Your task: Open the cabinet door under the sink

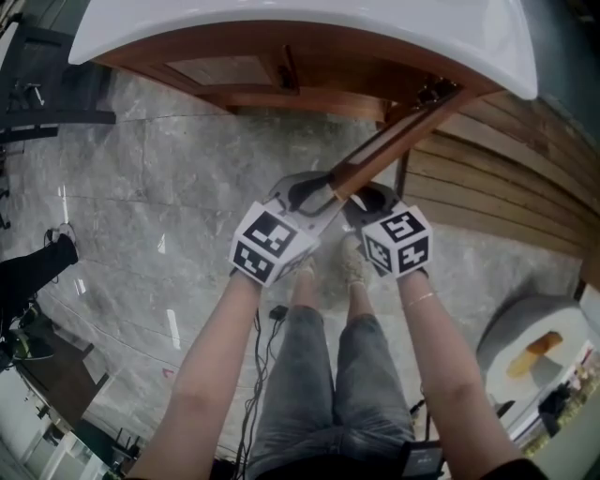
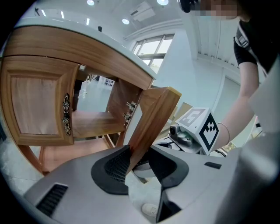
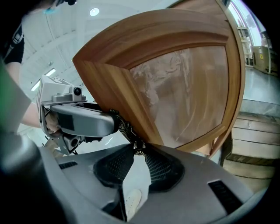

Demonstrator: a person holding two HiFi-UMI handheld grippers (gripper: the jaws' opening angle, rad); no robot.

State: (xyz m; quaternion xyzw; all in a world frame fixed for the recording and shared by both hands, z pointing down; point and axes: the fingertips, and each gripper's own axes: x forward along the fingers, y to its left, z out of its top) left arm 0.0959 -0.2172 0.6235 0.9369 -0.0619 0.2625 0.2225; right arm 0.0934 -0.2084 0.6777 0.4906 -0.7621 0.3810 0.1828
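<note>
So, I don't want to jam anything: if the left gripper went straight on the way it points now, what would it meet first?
The open cabinet door: its free edge stands between the jaws of the left gripper, so it would likely seat deeper onto that wood straight away.

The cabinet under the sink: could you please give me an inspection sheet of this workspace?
Surface: grey stone floor.
Job's things: open door swung out; closed door beside it.
Clutter: nothing seen near the doors.
Grippers: left gripper, fingers clamped on the open door's edge; right gripper, fingers pinching the handle.
Cables: black cable lying on the floor.
Surroundings: white sink above, wooden planks at right.
</note>
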